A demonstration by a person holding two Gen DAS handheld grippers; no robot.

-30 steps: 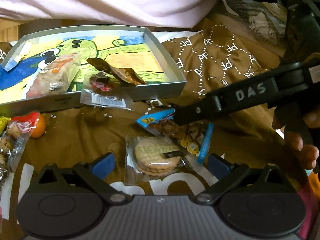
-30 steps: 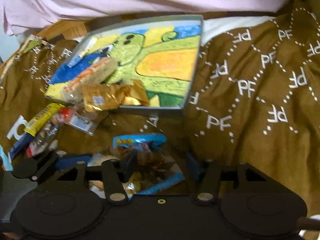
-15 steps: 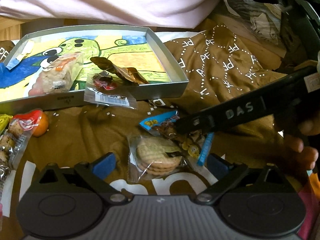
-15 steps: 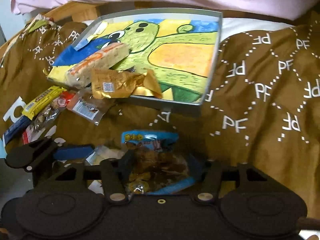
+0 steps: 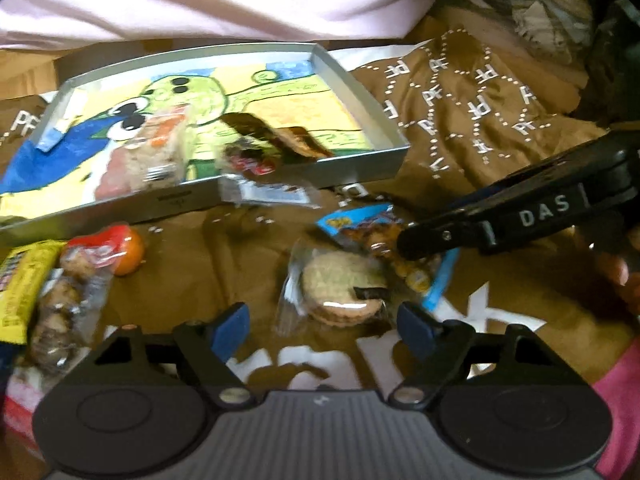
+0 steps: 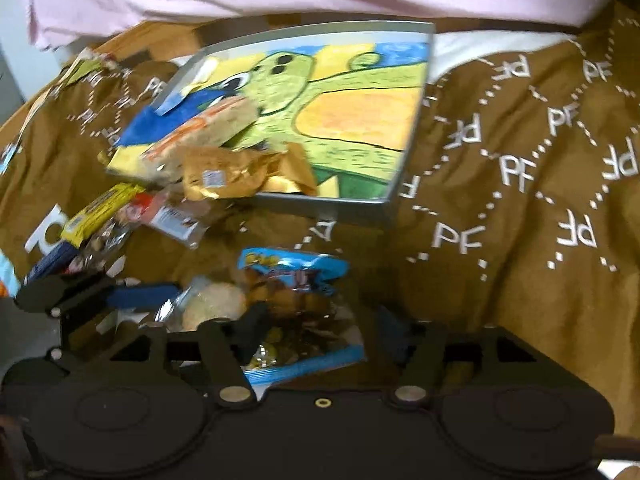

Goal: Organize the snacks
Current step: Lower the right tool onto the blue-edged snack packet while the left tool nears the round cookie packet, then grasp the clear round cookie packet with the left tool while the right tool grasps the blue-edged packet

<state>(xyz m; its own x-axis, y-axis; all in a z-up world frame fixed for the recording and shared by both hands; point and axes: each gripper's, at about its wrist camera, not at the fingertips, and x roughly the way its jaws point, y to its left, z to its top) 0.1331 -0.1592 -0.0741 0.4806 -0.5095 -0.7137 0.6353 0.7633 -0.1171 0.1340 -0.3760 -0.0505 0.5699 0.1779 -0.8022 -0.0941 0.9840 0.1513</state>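
A clear pack of round sandwich biscuits [image 5: 340,292] lies on the brown cloth between the blue pads of my left gripper [image 5: 322,326]. Its jaws are closing, with the pads still short of the pack. Beside it lies a blue bag of brown snacks [image 6: 296,292], which sits between the fingers of my right gripper [image 6: 322,330]. Those jaws are opening, and the right finger stands clear of the bag. One black right-gripper finger [image 5: 416,240] shows over the bag in the left wrist view. Behind stands a silver tray [image 5: 360,164] with a green cartoon drawing.
The tray [image 6: 332,204] holds a pale bar pack [image 5: 156,152] and a gold wrapper [image 6: 240,176]; a clear pack [image 5: 256,176] hangs over its front rim. A yellow bar [image 5: 20,280], a nugget pack [image 5: 64,292] and an orange ball [image 5: 128,254] lie left. A hand [image 5: 616,272] is at right.
The left pads have drawn in toward the biscuit pack. The right fingers pinched the blue bag half a second ago and now stand wider. Both views have shifted slightly and are blurred.
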